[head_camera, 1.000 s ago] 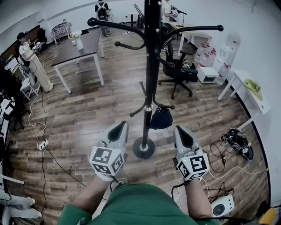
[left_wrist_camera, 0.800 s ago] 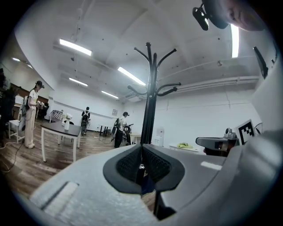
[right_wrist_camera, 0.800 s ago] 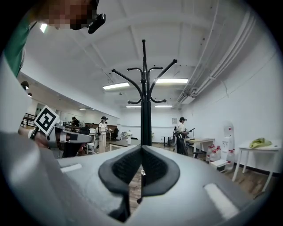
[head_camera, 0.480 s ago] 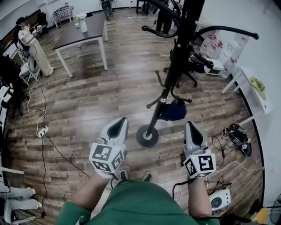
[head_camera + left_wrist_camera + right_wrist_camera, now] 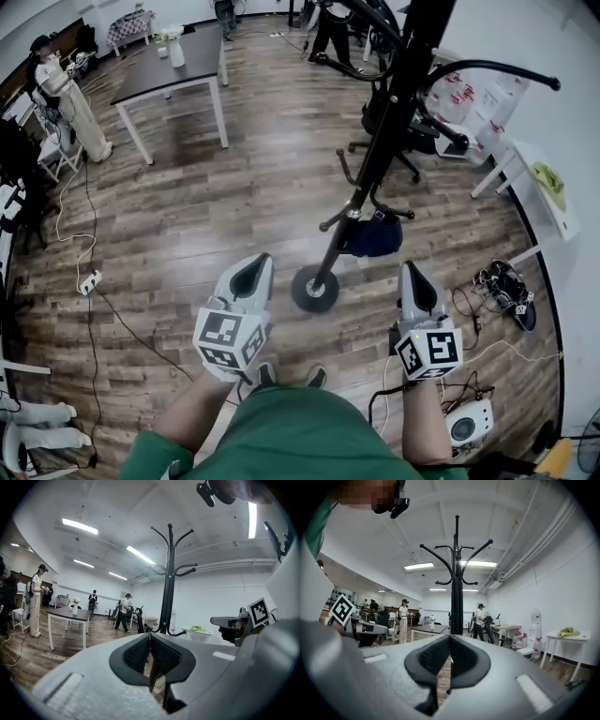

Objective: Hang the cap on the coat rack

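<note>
A black coat rack (image 5: pixel 370 164) rises from its round base (image 5: pixel 313 289) on the wooden floor. A dark blue cap (image 5: pixel 372 235) hangs on one of its low hooks, right of the pole. My left gripper (image 5: pixel 254 269) is held low, left of the base, shut and empty. My right gripper (image 5: pixel 413 275) is right of the base and below the cap, also shut with nothing in it. In the left gripper view the rack (image 5: pixel 167 583) stands ahead beyond the shut jaws, and in the right gripper view the rack (image 5: pixel 456 578) also stands ahead.
A dark-topped table (image 5: pixel 178 67) stands at the back left, and an office chair (image 5: pixel 405 141) stands behind the rack. A white table (image 5: pixel 525 169) lines the right wall. Cables and shoes (image 5: pixel 506 298) lie on the floor at right. A person (image 5: pixel 66 108) stands far left.
The head view has shifted, so the rack now leans toward the upper right of the picture. Both grippers stay low beside the base, shut. The cap is still on its hook.
</note>
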Action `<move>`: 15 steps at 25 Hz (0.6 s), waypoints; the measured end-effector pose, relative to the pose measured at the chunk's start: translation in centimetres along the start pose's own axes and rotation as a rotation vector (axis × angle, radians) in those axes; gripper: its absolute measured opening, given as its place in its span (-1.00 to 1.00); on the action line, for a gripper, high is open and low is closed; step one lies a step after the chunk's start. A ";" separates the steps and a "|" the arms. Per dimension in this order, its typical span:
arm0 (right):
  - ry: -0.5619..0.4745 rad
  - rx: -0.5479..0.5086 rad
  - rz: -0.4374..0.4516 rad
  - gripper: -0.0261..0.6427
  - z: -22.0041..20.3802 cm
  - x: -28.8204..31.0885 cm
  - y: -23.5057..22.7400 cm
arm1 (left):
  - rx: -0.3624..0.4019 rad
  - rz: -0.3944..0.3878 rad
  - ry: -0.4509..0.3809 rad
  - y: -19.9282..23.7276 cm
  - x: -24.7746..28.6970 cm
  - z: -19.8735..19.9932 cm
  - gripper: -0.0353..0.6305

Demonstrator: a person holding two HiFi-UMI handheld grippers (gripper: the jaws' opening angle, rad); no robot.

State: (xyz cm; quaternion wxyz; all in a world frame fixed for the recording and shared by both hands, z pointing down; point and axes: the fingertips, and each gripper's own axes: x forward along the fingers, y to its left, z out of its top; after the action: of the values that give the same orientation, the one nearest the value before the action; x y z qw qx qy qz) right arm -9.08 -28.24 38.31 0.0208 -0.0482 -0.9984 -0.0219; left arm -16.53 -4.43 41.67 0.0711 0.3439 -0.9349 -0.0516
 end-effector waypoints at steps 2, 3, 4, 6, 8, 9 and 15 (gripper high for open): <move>-0.004 0.003 -0.007 -0.91 0.1 -0.1 -0.2 | 0.010 -0.008 0.001 -0.2 0.2 0.1 -0.85; -0.004 0.003 -0.012 -0.91 0.1 -0.1 -0.3 | 0.014 -0.013 0.001 -0.3 0.4 0.1 -0.85; -0.005 0.003 -0.016 -0.91 0.1 -0.1 -0.4 | 0.018 -0.018 0.001 -0.4 0.5 0.2 -0.85; -0.005 0.004 -0.024 -0.91 0.1 -0.2 -0.7 | 0.020 -0.024 -0.001 -0.5 0.7 0.3 -0.85; -0.006 0.003 -0.027 -0.91 0.1 -0.3 -0.9 | 0.021 -0.028 -0.002 -0.7 1.0 0.3 -0.85; -0.007 0.003 -0.028 -0.91 0.2 -0.3 -1.0 | 0.020 -0.030 -0.002 -0.7 1.1 0.3 -0.85; -0.015 0.006 -0.037 -0.91 0.5 -0.5 -1.4 | 0.015 -0.036 -0.002 -1.0 1.6 0.3 -0.85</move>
State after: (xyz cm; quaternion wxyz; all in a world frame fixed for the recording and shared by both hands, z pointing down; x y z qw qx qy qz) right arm -8.75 -29.68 37.75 0.0131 -0.0296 -0.9993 -0.0190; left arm -17.11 -6.19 41.34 0.0665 0.3611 -0.9290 -0.0460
